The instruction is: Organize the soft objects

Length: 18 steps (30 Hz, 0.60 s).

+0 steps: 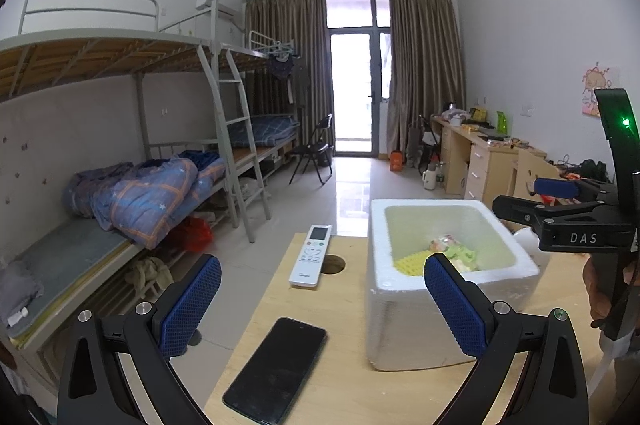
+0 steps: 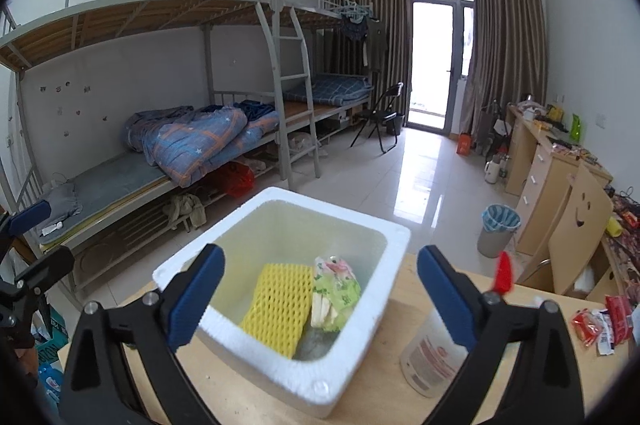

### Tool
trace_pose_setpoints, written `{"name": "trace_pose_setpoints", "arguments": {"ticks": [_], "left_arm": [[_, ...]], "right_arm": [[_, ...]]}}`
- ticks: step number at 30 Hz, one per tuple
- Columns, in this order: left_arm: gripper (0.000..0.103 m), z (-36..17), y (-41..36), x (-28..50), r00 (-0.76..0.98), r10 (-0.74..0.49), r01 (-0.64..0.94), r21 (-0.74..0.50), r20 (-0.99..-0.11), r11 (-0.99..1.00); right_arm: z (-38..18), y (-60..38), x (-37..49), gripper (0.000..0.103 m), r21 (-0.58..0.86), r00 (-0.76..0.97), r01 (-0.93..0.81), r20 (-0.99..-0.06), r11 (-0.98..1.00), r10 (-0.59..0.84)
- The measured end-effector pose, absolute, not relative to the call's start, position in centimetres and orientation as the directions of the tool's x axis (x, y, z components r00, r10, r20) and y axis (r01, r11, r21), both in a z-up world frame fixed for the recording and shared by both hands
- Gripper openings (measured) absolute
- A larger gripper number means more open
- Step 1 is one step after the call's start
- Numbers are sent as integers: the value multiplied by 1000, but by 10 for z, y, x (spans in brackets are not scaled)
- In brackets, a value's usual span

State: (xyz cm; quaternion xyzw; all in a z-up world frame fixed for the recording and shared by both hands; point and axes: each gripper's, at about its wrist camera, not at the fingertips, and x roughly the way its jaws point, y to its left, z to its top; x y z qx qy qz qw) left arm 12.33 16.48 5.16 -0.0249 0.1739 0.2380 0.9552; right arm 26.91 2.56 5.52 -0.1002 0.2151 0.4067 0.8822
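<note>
A white foam box [image 2: 374, 231] stands on the wooden table [image 2: 248, 395]. In it lie a yellow foam net sleeve [image 2: 280, 305] and a green and pink tissue pack [image 2: 338, 289]. My right gripper [image 2: 322, 259] hovers over the box, open, with nothing touching its blue pads. In the left wrist view the same box [image 1: 432, 321] sits just right of centre, and the right gripper [image 1: 560, 203] reaches in from the right edge above it. My left gripper [image 1: 322, 271] is open and empty over the table, left of the box.
A white remote [image 1: 311, 255] and a black phone [image 1: 276, 371] lie on the table left of the box, near a round hole [image 1: 334, 263]. A plastic bottle [image 2: 434, 349] stands right of the box, with snack packets [image 2: 600, 323] beyond. Bunk beds line the left wall.
</note>
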Motion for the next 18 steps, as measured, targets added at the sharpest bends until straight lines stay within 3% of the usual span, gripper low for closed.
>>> {"name": "trace_pose_setpoints", "arguments": {"ticks": [18], "left_arm": [[102,93,86,62,914,333,-339,15,-233,941]], "right_arm": [[90,-69,174,102,-6,679,-703,-304,711,668]]}}
